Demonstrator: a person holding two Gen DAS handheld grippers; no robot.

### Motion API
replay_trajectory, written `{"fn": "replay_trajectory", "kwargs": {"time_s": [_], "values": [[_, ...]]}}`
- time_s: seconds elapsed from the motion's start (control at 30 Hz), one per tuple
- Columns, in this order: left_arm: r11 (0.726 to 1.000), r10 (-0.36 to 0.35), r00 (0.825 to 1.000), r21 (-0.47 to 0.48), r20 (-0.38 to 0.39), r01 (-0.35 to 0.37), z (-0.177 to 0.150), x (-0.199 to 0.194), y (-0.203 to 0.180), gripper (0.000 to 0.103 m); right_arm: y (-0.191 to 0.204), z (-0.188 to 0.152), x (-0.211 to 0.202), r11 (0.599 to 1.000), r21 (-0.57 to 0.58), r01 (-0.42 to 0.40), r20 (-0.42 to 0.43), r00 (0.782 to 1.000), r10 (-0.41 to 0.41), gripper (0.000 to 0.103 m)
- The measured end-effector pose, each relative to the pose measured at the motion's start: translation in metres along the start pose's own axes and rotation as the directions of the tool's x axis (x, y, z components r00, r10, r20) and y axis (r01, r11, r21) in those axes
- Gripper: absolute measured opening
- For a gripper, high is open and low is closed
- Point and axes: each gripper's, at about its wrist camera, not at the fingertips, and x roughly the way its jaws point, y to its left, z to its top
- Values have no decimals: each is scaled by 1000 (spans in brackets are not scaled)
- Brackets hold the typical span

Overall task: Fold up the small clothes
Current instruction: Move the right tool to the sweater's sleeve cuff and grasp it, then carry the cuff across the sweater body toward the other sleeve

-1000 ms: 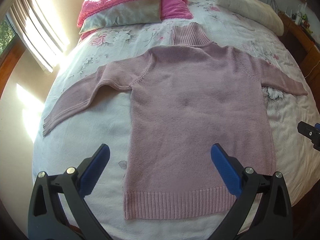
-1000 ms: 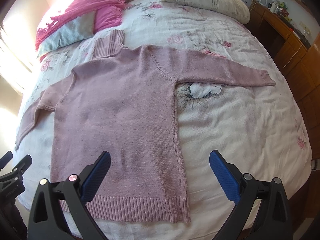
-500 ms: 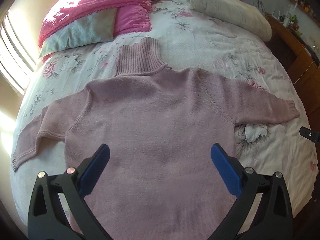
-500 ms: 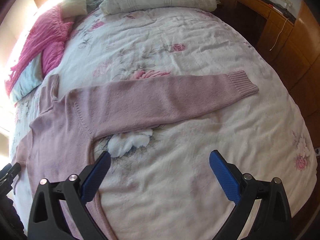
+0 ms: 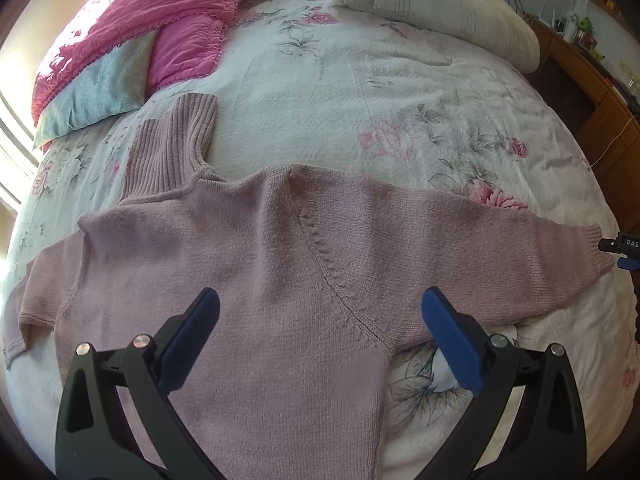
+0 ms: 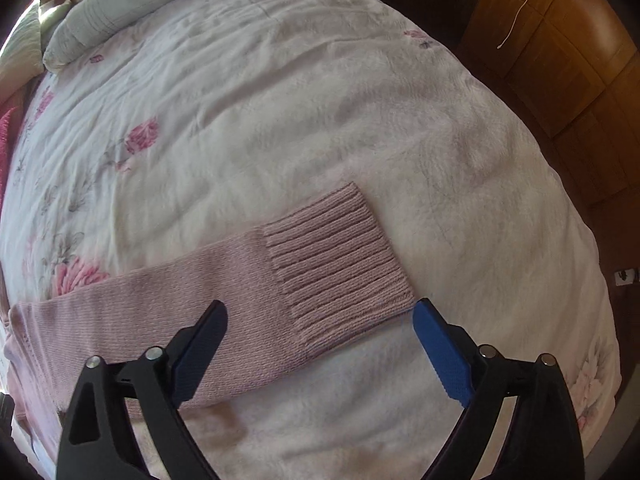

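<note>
A dusty-pink knit turtleneck sweater [image 5: 248, 264] lies flat on the bed with both sleeves spread out. My left gripper [image 5: 318, 322] hovers open over its chest and right shoulder seam, holding nothing. In the right wrist view the sweater's right sleeve [image 6: 168, 304] ends in a ribbed cuff [image 6: 340, 256]. My right gripper [image 6: 320, 330] stands open close above that cuff, its blue fingertips [image 6: 434, 332] straddling the cuff's near edge. A bit of the right gripper [image 5: 624, 250] also shows at the right edge of the left wrist view, beside the cuff.
The bed has a white floral cover [image 5: 360, 92]. Pink and grey-blue pillows [image 5: 132, 40] lie at the head on the left, a long cream bolster [image 5: 440, 12] on the right. Wooden furniture [image 6: 560, 48] stands along the bed's right side.
Both grippers have moved forward and lower. The left went from the hem up over the chest. The right swung right along the sleeve to the cuff. Both stayed open.
</note>
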Motion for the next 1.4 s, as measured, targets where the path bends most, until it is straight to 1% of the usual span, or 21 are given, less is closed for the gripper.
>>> {"fn": "replay_trajectory", "kwargs": {"time_s": [0.1,0.17,0.23,0.3,0.37,0.4,0.43,0.47,0.5,0.53,0.63,0.7,0.77,0.83,0.9,0.97,1.0,1.1,1.2,1.27,1.4], "values": [[1000,16,1000,-1,-5,-16,2,8,-2,100,-17,6,19,1000,30,-5,-30,1000,6,93],[1000,29,1000,-2,-3,-29,3,11,0,100,-27,7,31,998,56,-31,-61,998,35,90],[999,41,999,-5,-5,-41,3,13,4,100,-33,5,36,995,78,-62,-56,996,67,88],[999,47,999,-14,-13,-47,3,16,9,100,-34,3,36,995,79,-60,-39,997,63,81],[998,55,998,-22,-19,-55,2,17,15,100,-33,2,32,994,73,-79,-12,997,81,54],[998,59,998,-26,-20,-59,2,18,18,100,-34,1,29,994,77,-83,3,997,83,48],[998,62,998,-31,-20,-63,1,18,22,100,-35,0,26,993,81,-85,16,996,84,31],[997,64,998,-37,-23,-65,1,18,26,100,-36,-1,24,989,86,-116,29,993,114,11],[997,65,998,-43,-26,-67,0,18,30,100,-37,-2,22,985,100,-143,38,989,140,11],[996,67,997,-49,-28,-68,-1,18,35,100,-38,-3,18,983,107,-148,49,988,143,11],[995,79,996,-60,-31,-81,-5,15,52,100,-29,-8,0,980,78,-182,105,979,173,11],[993,88,996,-71,-32,-90,-7,13,66,100,-16,-13,-17,971,54,-235,141,964,225,11],[991,102,994,-81,-36,-105,-9,11,82,100,6,-16,-33,959,9,-283,164,946,278,11],[988,113,993,-98,-40,-117,-10,10,98,100,34,-23,-47,948,-57,-313,167,933,319,11],[985,122,991,-116,-49,-127,-12,10,114,100,74,-26,-55,930,-128,-344,148,921,361,11],[981,129,990,-135,-56,-136,-13,9,130,100,112,-36,-65,908,-208,-364,125,911,394,11],[980,133,990,-144,-57,-140,-14,8,137,100,130,-42,-69,892,-241,-384,111,902,418,11],[975,138,989,-169,-58,-146,-18,6,158,100,182,-62,-78,831,-305,-465,55,863,502,11],[971,138,988,-189,-67,-148,-22,5,174,100,236,-85,-82,773,-361,-522,-16,832,555,11],[968,139,988,-200,-68,-150,-23,4,184,100,274,-100,-84,733,-399,-551,-59,813,579,11],[964,134,988,-223,-70,-147,-27,3,201,100,333,-131,-80,662,-439,-608,-143,774,617,11]]}}
